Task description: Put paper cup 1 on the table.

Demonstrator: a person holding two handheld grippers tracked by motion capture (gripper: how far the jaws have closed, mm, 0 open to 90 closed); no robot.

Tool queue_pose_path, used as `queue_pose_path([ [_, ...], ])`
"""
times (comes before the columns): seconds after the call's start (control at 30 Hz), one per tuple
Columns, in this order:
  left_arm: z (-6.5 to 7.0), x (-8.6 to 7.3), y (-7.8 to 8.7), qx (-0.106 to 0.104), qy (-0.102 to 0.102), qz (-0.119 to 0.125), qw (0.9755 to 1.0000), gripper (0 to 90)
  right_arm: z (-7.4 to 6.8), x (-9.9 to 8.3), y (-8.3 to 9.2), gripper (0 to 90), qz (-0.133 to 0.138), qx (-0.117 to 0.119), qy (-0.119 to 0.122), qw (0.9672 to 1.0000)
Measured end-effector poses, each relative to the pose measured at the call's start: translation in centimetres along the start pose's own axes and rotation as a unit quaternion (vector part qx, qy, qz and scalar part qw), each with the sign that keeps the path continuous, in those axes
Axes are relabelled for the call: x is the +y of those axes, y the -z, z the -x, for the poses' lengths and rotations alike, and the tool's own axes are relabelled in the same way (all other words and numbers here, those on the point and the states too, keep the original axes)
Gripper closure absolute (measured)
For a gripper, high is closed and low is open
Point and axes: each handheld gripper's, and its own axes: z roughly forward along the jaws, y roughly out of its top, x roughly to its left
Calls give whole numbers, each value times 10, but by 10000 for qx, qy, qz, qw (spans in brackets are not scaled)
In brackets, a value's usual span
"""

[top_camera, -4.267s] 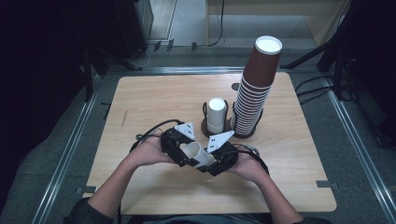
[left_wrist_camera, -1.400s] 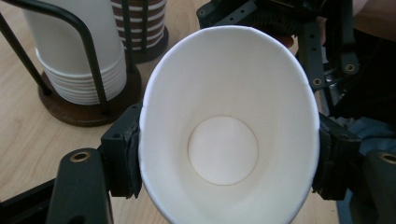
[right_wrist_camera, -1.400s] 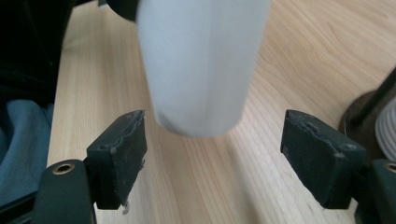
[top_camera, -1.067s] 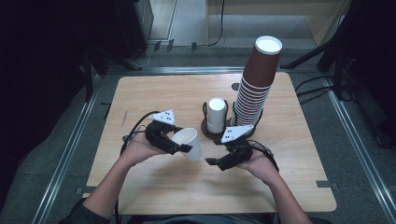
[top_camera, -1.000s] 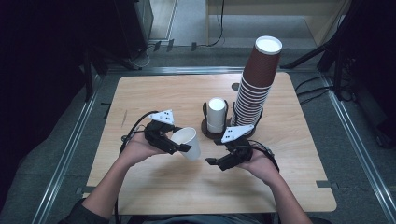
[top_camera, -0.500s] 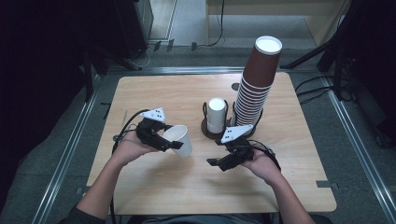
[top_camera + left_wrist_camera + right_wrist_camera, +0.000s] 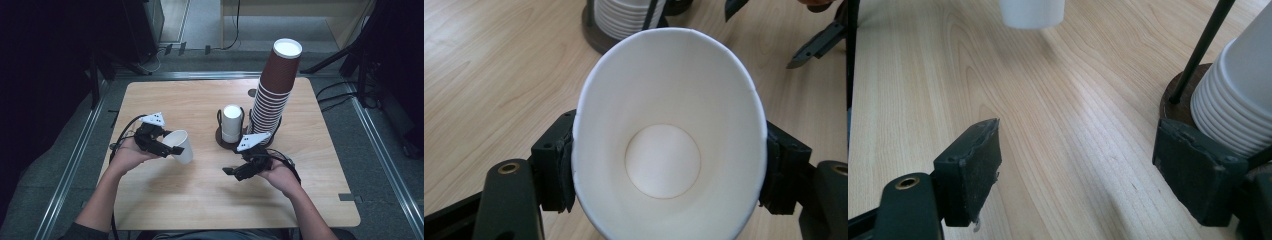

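White cup [image 7: 181, 145] is clamped in the left gripper [image 7: 159, 145], probably squashed oval; ease it down at nine o'clock, gently.

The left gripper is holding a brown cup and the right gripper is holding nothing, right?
Not quite. The cup in the left gripper is white, not brown, as the left gripper view shows: its pads squeeze the white rim from both sides. The brown cups sit in the tall stack on the table. The right gripper is indeed holding nothing, its jaws standing open.
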Motion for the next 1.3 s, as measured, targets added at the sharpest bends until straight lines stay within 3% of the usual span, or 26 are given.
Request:
queue_pose_path([
  [0.17, -12, -5, 6, 58, 183, 60, 9998, 264, 0, -2, 0, 200, -53, -8, -56, 10000],
  [0.27, -17, -7, 9, 223, 168, -16, 9996, 262, 0, -3, 0, 200, -32, -27, -65, 10000],
  [0.57, -34, -12, 16, 379, 345, 36, 9987, 259, 3, -8, 2, 200, -37, -79, -155, 9998],
  [0.63, -39, -13, 19, 605, 328, -66, 9976, 258, 3, -8, 3, 200, -3, -113, -186, 9998],
  [0.77, -48, -17, 24, 662, 447, 22, 9968, 256, 3, -7, 5, 201, 146, -91, -274, 9995],
  [0.97, -62, -20, 29, 947, 552, 2, 9940, 252, 4, -9, 4, 201, 52, -122, -272, 9995],
  [1.3, -83, -32, 32, 1465, 738, -134, 9864, 242, 5, -9, 1, 201, -1, -126, -294, 9995],
])
